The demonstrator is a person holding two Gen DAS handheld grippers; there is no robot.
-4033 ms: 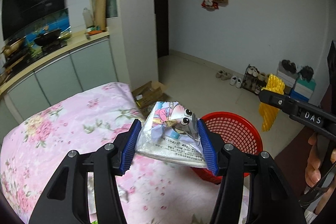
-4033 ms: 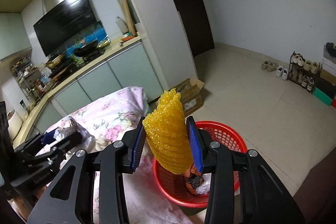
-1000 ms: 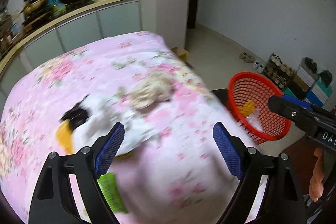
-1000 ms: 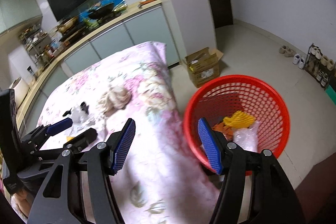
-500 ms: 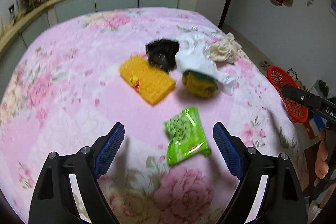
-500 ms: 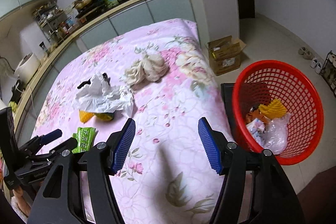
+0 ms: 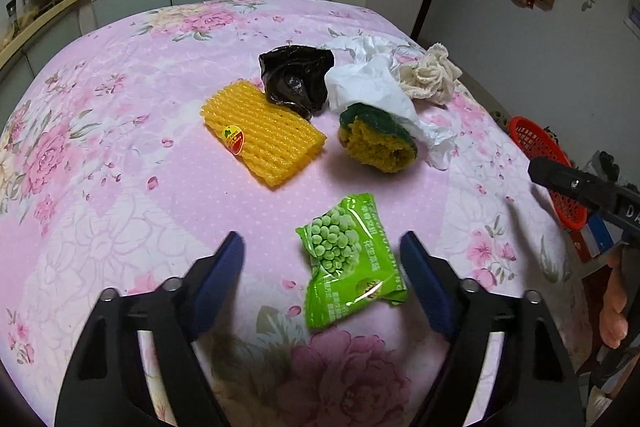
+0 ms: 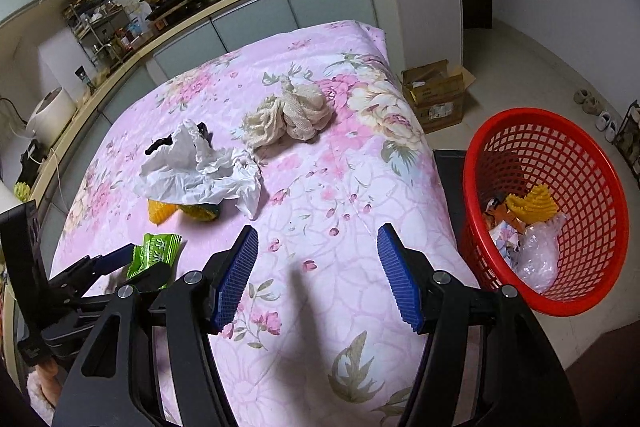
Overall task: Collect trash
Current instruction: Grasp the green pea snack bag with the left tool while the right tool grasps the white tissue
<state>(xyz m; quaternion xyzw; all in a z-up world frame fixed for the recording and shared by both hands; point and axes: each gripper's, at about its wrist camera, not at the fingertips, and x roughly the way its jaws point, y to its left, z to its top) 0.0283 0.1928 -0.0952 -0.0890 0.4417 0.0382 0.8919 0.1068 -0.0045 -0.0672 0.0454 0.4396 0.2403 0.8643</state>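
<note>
Hovering spread and empty, the left gripper (image 7: 320,259) frames the pea packet (image 7: 354,263) on the bed (image 7: 120,187); its long axis runs roughly along the fingers. The right gripper (image 8: 316,275), also spread and empty, hangs nearer the basket (image 8: 592,187). Paper (image 8: 192,175) hides the sponge.

Dim indoor light, sharp frames, fisheye-warped edges.

Green pea packet (image 7: 352,263), yellow foam net (image 7: 262,133), sponge (image 7: 376,143) flat on bedspread.
</note>
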